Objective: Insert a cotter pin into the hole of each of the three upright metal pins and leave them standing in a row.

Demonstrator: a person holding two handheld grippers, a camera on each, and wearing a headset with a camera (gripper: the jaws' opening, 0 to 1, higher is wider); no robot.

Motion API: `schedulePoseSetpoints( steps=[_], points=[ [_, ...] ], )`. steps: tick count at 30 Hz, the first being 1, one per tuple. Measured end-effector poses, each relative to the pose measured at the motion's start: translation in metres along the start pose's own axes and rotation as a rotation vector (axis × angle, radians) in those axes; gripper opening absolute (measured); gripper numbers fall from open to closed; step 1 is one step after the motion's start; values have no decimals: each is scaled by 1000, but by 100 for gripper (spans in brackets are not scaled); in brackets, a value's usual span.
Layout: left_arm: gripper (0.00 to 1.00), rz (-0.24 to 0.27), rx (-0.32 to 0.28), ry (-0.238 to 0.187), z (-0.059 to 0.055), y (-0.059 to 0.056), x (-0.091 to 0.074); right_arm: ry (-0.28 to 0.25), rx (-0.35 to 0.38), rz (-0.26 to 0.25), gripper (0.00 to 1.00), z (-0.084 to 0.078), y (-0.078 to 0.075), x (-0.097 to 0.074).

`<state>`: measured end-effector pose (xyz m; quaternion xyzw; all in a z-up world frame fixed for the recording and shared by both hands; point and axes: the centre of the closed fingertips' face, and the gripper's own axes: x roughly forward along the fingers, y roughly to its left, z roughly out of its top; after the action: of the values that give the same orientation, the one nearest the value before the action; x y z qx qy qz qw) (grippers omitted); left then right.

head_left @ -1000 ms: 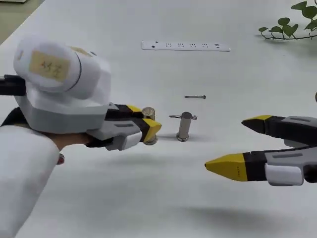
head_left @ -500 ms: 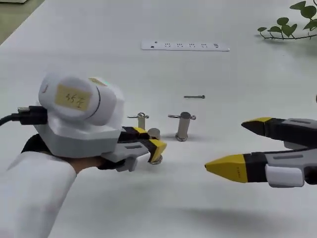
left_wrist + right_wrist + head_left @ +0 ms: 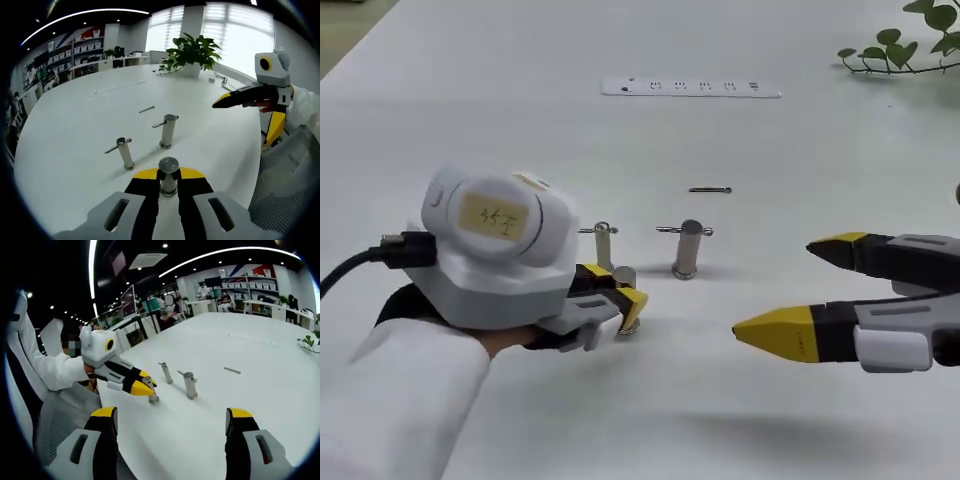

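Two upright metal pins (image 3: 603, 245) (image 3: 688, 250) stand side by side on the white table, each with a cotter pin through its top. My left gripper (image 3: 625, 298) is shut on a third metal pin (image 3: 624, 279), held upright just in front of them; its hole shows no cotter pin. In the left gripper view the held pin (image 3: 168, 175) sits between the jaws, with the other two pins (image 3: 125, 152) (image 3: 168, 131) beyond. A loose cotter pin (image 3: 710, 190) lies farther back. My right gripper (image 3: 772, 290) hovers open at the right, holding nothing.
A white power strip (image 3: 692, 89) lies at the table's far side. Plant leaves (image 3: 910, 45) reach in at the far right corner. The right gripper view has my left gripper (image 3: 135, 382) beside the pins and a grey chair (image 3: 55, 425) near the table edge.
My left gripper has moved nearer to me with the third pin, uncovering the left standing pin with its cotter pin. The right gripper has stayed put.
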<state>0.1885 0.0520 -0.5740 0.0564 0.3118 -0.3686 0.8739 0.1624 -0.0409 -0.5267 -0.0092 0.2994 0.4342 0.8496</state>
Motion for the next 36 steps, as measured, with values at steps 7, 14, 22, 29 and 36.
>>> schedulePoseSetpoints(
  steps=[7, 14, 22, 29, 36],
  points=[
    [10, 15, -4, 2, -2, 0, 2, 3, 2, -2, 87, -1, 0, 0],
    [10, 35, -10, 0, -1, 1, 3, 5, 11, -11, 88, -2, -1, 0],
    [10, 50, -19, -16, -1, 1, 5, 12, 9, -11, 87, -2, -1, -1],
    [10, 62, -45, -17, -2, 2, 4, 15, 4, -16, 88, -2, -2, -2],
    [12, 58, -42, -18, -4, -2, 6, 18, 1, -9, 87, -3, 0, -2]
  ],
)
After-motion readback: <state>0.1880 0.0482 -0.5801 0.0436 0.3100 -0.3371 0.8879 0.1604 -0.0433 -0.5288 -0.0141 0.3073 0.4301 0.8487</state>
